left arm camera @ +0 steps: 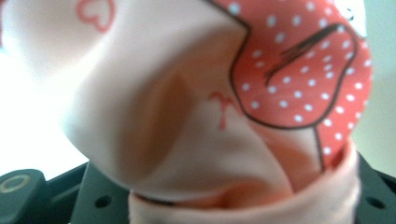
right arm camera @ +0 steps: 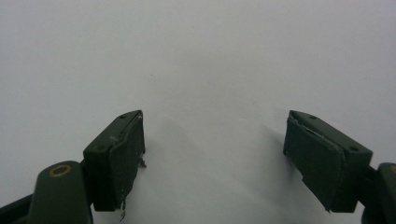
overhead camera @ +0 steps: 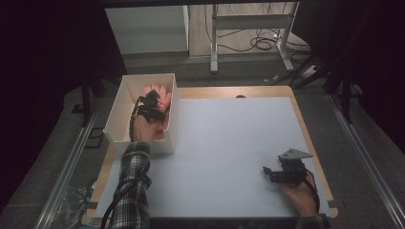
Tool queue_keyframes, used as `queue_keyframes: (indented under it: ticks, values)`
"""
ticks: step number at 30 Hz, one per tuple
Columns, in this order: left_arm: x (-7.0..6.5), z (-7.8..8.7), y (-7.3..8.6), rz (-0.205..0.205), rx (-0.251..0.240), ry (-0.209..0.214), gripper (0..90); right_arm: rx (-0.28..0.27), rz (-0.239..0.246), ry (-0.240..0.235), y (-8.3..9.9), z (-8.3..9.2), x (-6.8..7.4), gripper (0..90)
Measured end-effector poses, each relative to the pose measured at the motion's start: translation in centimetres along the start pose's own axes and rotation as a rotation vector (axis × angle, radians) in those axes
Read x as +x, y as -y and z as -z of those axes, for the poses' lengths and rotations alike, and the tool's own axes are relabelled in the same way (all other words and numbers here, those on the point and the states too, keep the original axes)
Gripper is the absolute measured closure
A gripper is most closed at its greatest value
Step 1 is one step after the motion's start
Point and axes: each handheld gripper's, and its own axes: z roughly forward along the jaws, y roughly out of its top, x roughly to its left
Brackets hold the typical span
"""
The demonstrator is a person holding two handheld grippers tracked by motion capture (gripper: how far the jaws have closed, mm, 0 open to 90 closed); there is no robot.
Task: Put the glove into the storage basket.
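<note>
A pink cloth [overhead camera: 165, 95] with a red, white-dotted print lies inside a white box [overhead camera: 123, 90] at the table's far left. My left gripper [overhead camera: 152, 98] is down in that box, pushed into the cloth. In the left gripper view the cloth [left arm camera: 187, 93] presses close against the camera and covers the fingertips. The gripper's black links at the bottom corners stand wide apart. My right gripper [overhead camera: 268, 172] rests low over the white table top [overhead camera: 224, 143] near the front right. It is open, with nothing between its fingers [right arm camera: 116, 158].
The white table top has a wooden border [overhead camera: 305, 129] along its right and far sides. Beyond the table are a metal frame [overhead camera: 248, 21] and loose cables [overhead camera: 265, 43] on the floor. Dark curtains hang on both sides.
</note>
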Motion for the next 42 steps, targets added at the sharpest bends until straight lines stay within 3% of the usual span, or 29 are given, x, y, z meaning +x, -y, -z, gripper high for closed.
queue_keyframes:
  ticks: [4,7,13,18,29,38,42]
  values:
    - [-0.1,-0.6,-0.3,-0.008,0.035,0.007,42.4,0.000,0.000,0.000,0.0,0.0,0.0,21.2]
    - [-0.4,-1.0,-0.3,-0.033,0.063,-0.008,34.4,0.000,0.000,0.000,0.0,0.0,0.0,21.1]
    - [-0.2,-0.8,-0.3,-0.026,0.051,0.004,14.4,0.000,0.000,0.000,0.0,0.0,0.0,21.2]
    - [-0.1,-0.1,-0.4,-0.013,0.004,0.002,5.3,0.000,0.000,0.000,0.0,0.0,0.0,21.1]
    - [0.2,3.3,0.1,-0.017,-0.119,0.033,3.5,0.000,0.000,0.000,0.0,0.0,0.0,21.1]
    - [0.1,6.4,2.1,-0.046,-0.216,0.046,2.8,0.000,0.000,0.003,0.0,0.0,0.0,20.8]
    - [0.1,7.3,3.2,-0.071,-0.233,0.055,2.7,0.000,0.001,0.004,0.0,0.0,0.0,20.7]
